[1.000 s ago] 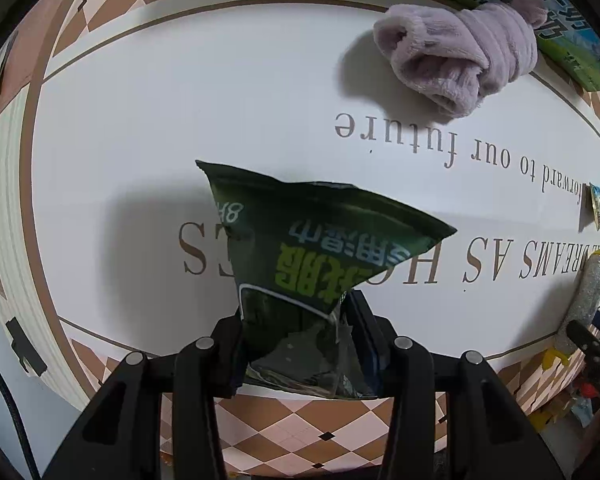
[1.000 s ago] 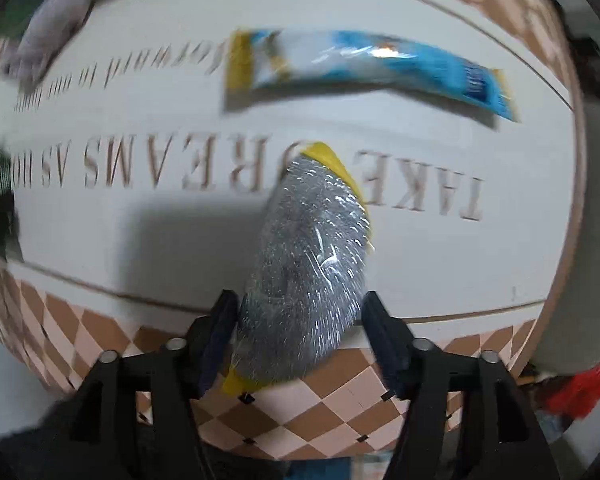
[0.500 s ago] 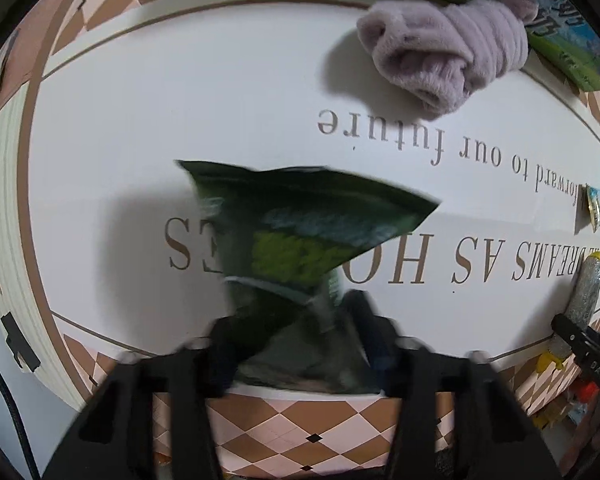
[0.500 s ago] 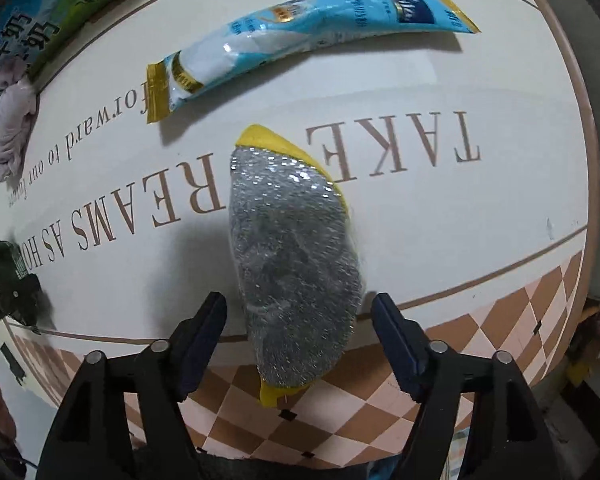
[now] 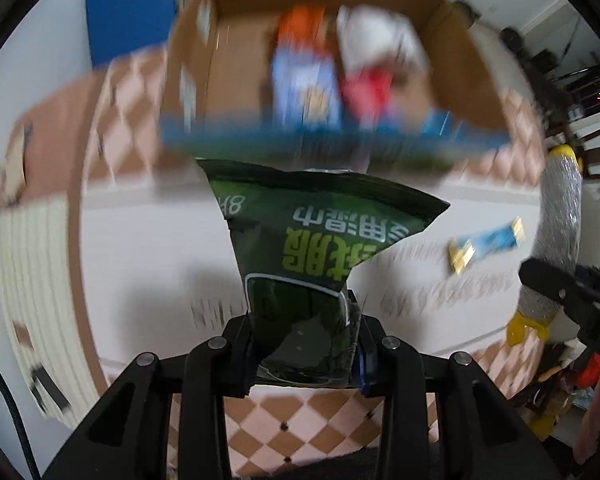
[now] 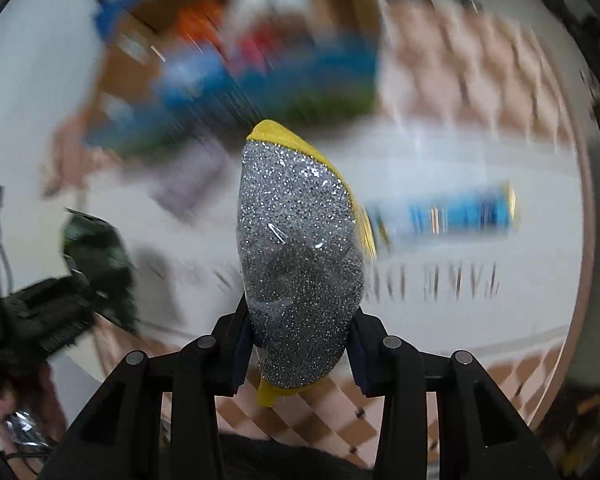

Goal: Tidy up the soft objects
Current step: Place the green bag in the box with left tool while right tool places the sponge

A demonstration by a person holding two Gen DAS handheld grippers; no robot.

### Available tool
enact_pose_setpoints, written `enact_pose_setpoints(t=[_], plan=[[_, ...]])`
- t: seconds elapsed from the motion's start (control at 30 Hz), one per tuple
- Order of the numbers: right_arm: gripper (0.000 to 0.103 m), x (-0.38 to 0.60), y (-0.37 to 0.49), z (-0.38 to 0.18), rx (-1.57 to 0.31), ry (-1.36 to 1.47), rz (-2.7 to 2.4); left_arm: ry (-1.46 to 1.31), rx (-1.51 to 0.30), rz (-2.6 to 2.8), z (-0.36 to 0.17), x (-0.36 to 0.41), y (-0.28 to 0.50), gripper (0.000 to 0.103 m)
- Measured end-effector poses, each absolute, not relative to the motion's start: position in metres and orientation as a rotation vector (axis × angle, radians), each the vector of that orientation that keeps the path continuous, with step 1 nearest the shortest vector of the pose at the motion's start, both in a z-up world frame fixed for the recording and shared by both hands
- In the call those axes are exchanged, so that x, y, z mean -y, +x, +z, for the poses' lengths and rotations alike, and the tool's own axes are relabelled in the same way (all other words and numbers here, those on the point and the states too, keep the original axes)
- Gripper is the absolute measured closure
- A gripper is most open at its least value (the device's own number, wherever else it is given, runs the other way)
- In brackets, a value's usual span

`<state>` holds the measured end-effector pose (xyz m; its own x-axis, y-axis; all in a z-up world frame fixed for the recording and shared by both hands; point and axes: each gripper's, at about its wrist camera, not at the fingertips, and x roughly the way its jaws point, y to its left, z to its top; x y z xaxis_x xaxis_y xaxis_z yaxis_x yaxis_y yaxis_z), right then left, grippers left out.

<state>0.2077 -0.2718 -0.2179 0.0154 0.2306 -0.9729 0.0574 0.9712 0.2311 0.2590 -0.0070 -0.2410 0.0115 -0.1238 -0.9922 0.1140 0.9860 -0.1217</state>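
The left gripper (image 5: 304,354) is clamped on the lower end of a dark green wet-wipe pack (image 5: 312,248). The grip sits low on the pack, so most of its length projects forward of the fingers and clear of the table (image 5: 140,256) — a hold that lets the free end lead into a container. The pack is soft, and it creases where the pads press it.

The right gripper (image 6: 300,354) is pinched on a silver scouring sponge (image 6: 300,264) with yellow backing, again near its rear end. The sponge stands forward between the fingers, sealed in clear film; the film is slippery, so a firm pinch is judged necessary.

Ahead of and above both claws stands an open cardboard box (image 5: 452,64), blurred, with coloured items already inside. Judged from this, the box is the collection point, and both items are held raised and pointed toward it for dropping in.

A blue tube-shaped packet (image 6: 452,216) lies on the table, forward and right of the right claw — judged not yet sorted. The background is too blurred to read further detail.
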Motion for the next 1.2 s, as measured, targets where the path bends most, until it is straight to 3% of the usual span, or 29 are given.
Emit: enact_pose_setpoints(t=[0.1, 0.2, 0.33, 0.5, 0.83, 0.97, 1.0, 1.07, 1.1, 1.2], plan=[[0.060, 0.263, 0.261, -0.170, -1.456, 0.206, 0.184, 0.017, -1.495, -0.168, -0.223, 0.005, 0.318, 0.070], [0.060, 0.250, 0.315, -0.156, -1.419, 0.148, 0.135, 0.058, -1.502, -0.100, -0.223, -0.024, 0.365, 0.070], [0.060, 0.243, 0.371, -0.183, -1.472, 0.135, 0.071, 0.058, -1.617, -0.050, -0.265, -0.033, 0.418, 0.070], [0.060, 0.189, 0.419, -0.262, -1.543, 0.101, 0.028, 0.136, -1.701, -0.015, -0.303, -0.035, 0.445, 0.070], [0.060, 0.183, 0.434, -0.313, -1.646, 0.065, 0.000, 0.168, -1.783, -0.003, -0.330, -0.038, 0.450, 0.069], [0.051, 0.181, 0.435, -0.320, -1.691, 0.067, 0.014, 0.112, -1.823, -0.023, -0.332, -0.043, 0.448, 0.065], [0.048, 0.180, 0.433, -0.316, -1.696, 0.064, 0.016, 0.109, -1.816, -0.030, -0.330, -0.042, 0.448, 0.058], [0.030, 0.180, 0.433, -0.314, -1.692, 0.072, 0.013, 0.120, -1.790, -0.031, -0.323, -0.042, 0.445, 0.048], [0.030, 0.180, 0.433, -0.312, -1.688, 0.074, 0.014, 0.119, -1.777, -0.035, -0.315, -0.038, 0.443, 0.042], [0.021, 0.179, 0.430, -0.303, -1.680, 0.081, 0.013, 0.137, -1.737, -0.054, -0.297, -0.032, 0.436, 0.040]])
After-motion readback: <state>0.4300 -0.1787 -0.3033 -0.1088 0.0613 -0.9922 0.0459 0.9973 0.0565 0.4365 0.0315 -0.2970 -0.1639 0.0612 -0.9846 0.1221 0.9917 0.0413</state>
